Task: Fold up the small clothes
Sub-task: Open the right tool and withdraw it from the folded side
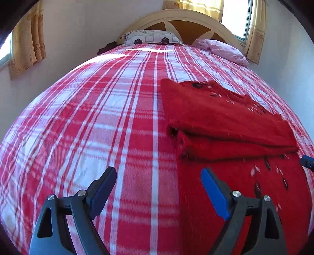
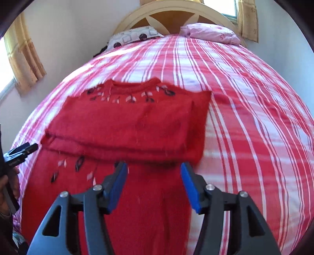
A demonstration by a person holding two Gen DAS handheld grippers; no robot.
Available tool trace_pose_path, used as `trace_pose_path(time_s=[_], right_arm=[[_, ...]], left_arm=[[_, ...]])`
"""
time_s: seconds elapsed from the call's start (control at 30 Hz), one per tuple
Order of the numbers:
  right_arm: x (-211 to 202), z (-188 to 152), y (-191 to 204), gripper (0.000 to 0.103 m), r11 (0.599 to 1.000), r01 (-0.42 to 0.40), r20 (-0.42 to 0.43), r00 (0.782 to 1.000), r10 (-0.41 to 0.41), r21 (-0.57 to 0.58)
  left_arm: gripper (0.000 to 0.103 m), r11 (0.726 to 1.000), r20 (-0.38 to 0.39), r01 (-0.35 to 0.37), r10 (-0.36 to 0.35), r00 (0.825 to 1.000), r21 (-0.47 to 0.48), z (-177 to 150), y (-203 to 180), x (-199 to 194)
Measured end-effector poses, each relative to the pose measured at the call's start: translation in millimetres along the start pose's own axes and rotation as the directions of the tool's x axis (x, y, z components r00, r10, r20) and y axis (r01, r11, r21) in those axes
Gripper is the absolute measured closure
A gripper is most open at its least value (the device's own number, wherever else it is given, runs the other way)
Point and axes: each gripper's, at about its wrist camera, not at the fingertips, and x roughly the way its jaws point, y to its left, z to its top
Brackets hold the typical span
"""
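A red knitted sweater (image 1: 225,121) with dark and white embroidered flowers lies flat on the plaid bedspread (image 1: 98,117), its sleeves folded across the body. In the right wrist view the sweater (image 2: 127,117) fills the middle, neckline away from me. My left gripper (image 1: 158,172) is open and hovers over the sweater's left edge, one finger above bedspread, the other above red knit. My right gripper (image 2: 154,165) is open above the sweater's lower half, just short of the folded sleeve edge, gripping nothing. Each gripper's tip shows at the other view's edge, the left gripper (image 2: 21,150) among them.
The bed carries a patterned pillow (image 1: 151,37) and a pink pillow (image 1: 223,50) against a cream arched headboard (image 1: 176,17). Yellow curtains (image 1: 27,45) hang by windows on both sides. A hand (image 2: 9,176) holds the left gripper at the bed's near left.
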Motion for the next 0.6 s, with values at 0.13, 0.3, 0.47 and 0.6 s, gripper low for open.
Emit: trace_pose_path(time_s=[0.13,0.3,0.47,0.6], right_arm=[[-17.6,-29.7,1.2,0.044,0.999,0.042,-0.015,0.999,-0.042,-0.021],[-38.9,-66.6,-5.3,0.044,1.000,0.017,-0.029,0.999,-0.017,0.008],[-54.0,-98.8,-8.5,0.045,0.999,0.018,-0.029,0.999,-0.017,0.039],[-63.9,-113.0,-6.9,0.045,0.998,0.013,-0.030,0.999,-0.012,0.058]], left_arm=[[0.014,1.000,0.005,0.016,-0.016,1.000,0.007,-26.3,-1.5,-25.5],[0.014,0.999,-0.026,0.032,-0.032,0.999,0.015,-56.7,-1.4,-43.2],[0.014,0.999,-0.058,0.040,-0.039,0.998,0.010,-89.5,-1.6,-54.7],[0.014,0.999,-0.051,0.033,-0.032,0.998,0.034,-106.4,-3.1,-68.7]])
